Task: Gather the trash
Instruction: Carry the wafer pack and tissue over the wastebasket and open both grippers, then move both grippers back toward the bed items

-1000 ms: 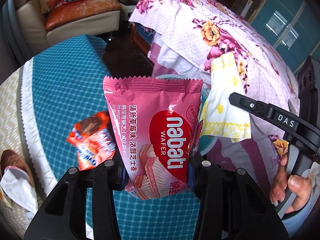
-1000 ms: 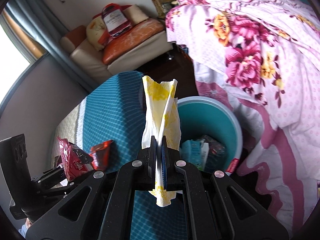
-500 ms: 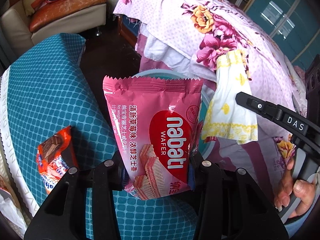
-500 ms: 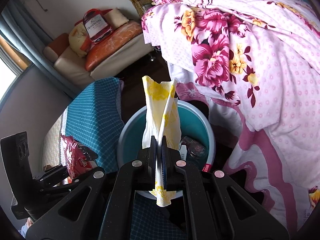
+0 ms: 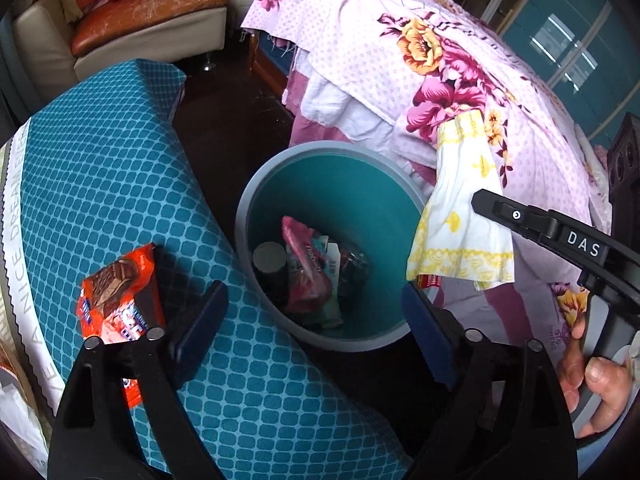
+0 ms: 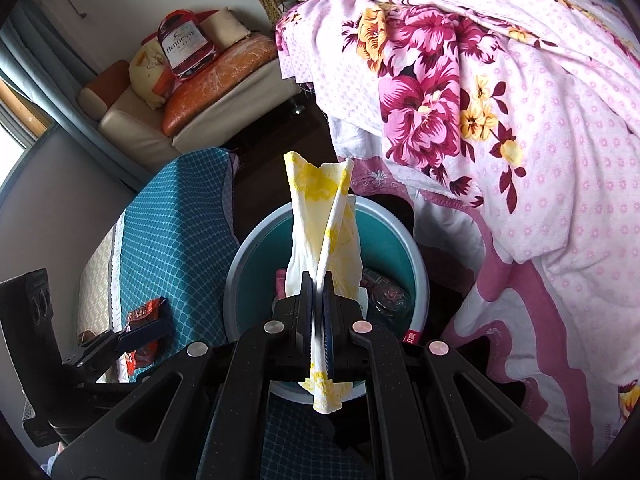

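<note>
Pink snack packet (image 5: 306, 268) lay inside the round teal plastic bin (image 5: 256, 196) in the middle of the left wrist view.

The pink packet sat among other trash at the bottom of the bin. The left gripper (image 5: 310, 322) hung over the bin at the bottom of the frame, its jaws opening wide with nothing between them. The right gripper (image 6: 318, 308) was squeezed tight on a white and yellow crumpled paper napkin (image 6: 320, 216), held up over the bin. An orange snack wrapper (image 5: 120, 300) lay on the blue checked tablecloth (image 5: 100, 168), at the lower left. A pink flowered blanket (image 5: 440, 60) filled the upper right. A hand (image 5: 592, 380) gripped the black handle at the lower right.
</note>
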Available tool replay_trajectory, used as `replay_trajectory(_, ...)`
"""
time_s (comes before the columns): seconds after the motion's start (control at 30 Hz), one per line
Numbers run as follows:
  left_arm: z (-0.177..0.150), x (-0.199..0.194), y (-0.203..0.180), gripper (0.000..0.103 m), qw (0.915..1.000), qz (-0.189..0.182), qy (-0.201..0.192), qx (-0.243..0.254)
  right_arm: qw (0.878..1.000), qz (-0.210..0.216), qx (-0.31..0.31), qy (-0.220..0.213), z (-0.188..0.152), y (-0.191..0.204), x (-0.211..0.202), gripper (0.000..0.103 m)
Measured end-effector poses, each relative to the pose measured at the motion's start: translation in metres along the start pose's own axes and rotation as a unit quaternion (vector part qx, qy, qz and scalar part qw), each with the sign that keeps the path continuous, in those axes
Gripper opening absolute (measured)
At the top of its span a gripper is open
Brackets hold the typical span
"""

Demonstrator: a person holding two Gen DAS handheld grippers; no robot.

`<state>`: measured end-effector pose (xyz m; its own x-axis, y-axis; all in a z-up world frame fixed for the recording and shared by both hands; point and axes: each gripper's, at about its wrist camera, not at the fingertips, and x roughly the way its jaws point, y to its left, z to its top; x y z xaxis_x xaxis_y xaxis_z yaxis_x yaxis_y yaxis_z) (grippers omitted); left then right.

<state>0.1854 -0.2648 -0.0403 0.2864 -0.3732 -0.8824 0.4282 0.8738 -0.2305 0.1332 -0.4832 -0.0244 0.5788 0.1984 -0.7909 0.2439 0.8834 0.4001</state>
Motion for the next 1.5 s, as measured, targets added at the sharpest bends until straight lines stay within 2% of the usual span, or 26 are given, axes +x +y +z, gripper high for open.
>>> replay_trajectory(0.23,-0.01,-0.013,0.006,0.089,0.9999,-0.011,-0.003,-0.005,1.0,-0.005,-0.005,0.008,0.0,0.008,0.005,0.005)
replay_trajectory(0.43,-0.013,-0.026,0.009,0.09,0.9998,-0.009,-0.017,-0.001,1.0,-0.011,-0.007,0.019,-0.003,0.014,0.007,0.012)
replay_trajectory(0.47,-0.015,-0.028,0.011,0.09,0.9998,-0.009,-0.018,-0.003,1.0,-0.011,-0.004,0.02,-0.003,0.015,0.007,0.02)
replay_trajectory(0.5,-0.015,-0.029,0.013,0.09,0.9998,-0.009,-0.019,-0.004,1.0,-0.012,-0.003,0.019,-0.004,0.017,0.006,0.035)
replay_trajectory(0.57,-0.018,-0.031,0.016,0.09,0.9997,-0.009,-0.02,-0.008,1.0,-0.012,-0.008,0.018,-0.006,0.02,0.005,0.048)
replay_trajectory(0.63,-0.022,-0.033,0.021,0.09,0.9997,-0.009,-0.019,-0.014,1.0,-0.009,-0.007,0.023,-0.007,0.023,0.006,0.054)
replay_trajectory(0.67,-0.023,-0.035,0.023,0.09,0.9996,-0.01,-0.02,-0.016,1.0,-0.007,-0.005,0.023,-0.008,0.025,0.005,0.063)
replay_trajectory(0.7,-0.026,-0.038,0.025,0.09,0.9996,-0.01,-0.021,-0.018,1.0,-0.007,-0.006,0.023,-0.008,0.025,0.004,0.066)
replay_trajectory(0.77,-0.03,-0.042,0.029,0.09,0.9995,-0.01,-0.023,-0.02,1.0,-0.005,-0.005,0.027,-0.01,0.03,0.002,0.066)
replay_trajectory(0.83,-0.035,-0.048,0.033,0.09,0.9994,-0.01,-0.026,-0.021,1.0,-0.003,-0.003,0.03,-0.012,0.035,0.0,0.072)
replay_trajectory(1.1,-0.06,-0.074,0.059,0.09,0.999,0.001,-0.035,-0.027,0.999,0.001,-0.028,0.039,-0.023,0.066,-0.009,0.074)
replay_trajectory(1.33,-0.095,-0.097,0.107,0.09,0.9977,0.025,-0.036,-0.051,0.997,0.008,-0.055,0.052,-0.04,0.097,-0.01,0.075)
replay_trajectory(1.5,-0.12,-0.112,0.143,0.09,0.9965,0.042,-0.036,-0.063,0.994,0.011,-0.083,0.076,-0.057,0.124,-0.007,0.075)
